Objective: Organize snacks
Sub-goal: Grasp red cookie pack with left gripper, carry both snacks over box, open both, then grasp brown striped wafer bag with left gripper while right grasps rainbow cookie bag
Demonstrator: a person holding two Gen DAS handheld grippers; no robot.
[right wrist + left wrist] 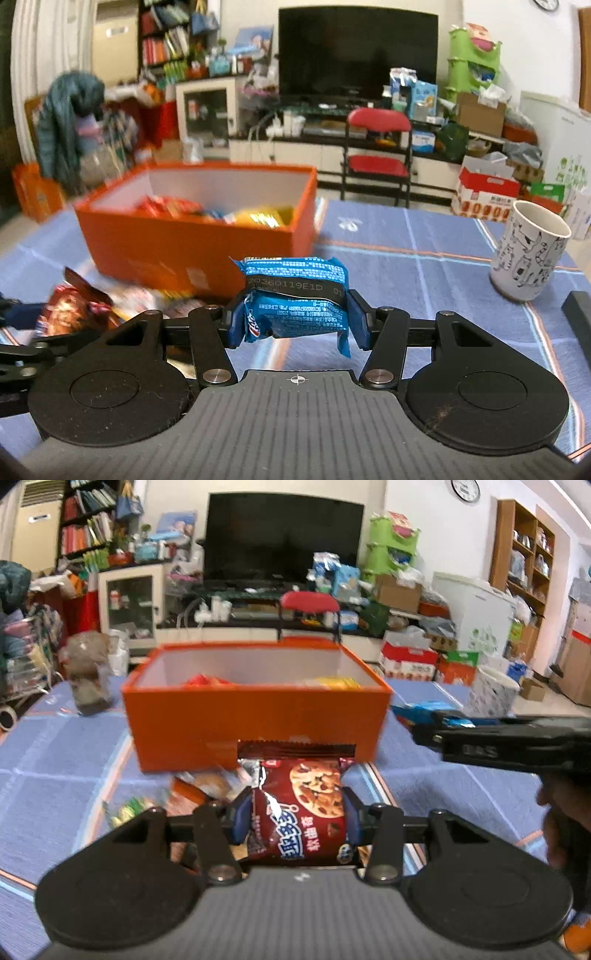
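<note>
Left gripper [298, 814] clamped on cookie packet [300, 808], right gripper [297, 317] clamped on blue packet [295, 299]; both held clear of tablecloth [424, 258], near orange box [184, 243] for drop-in. Loose snacks [192, 794] at box front.

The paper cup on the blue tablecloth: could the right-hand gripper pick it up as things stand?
Probably not right away. The right gripper is already shut on a blue snack packet, so its jaws are full. The path looks free, though: the paper cup stands upright and alone on the tablecloth.
</note>
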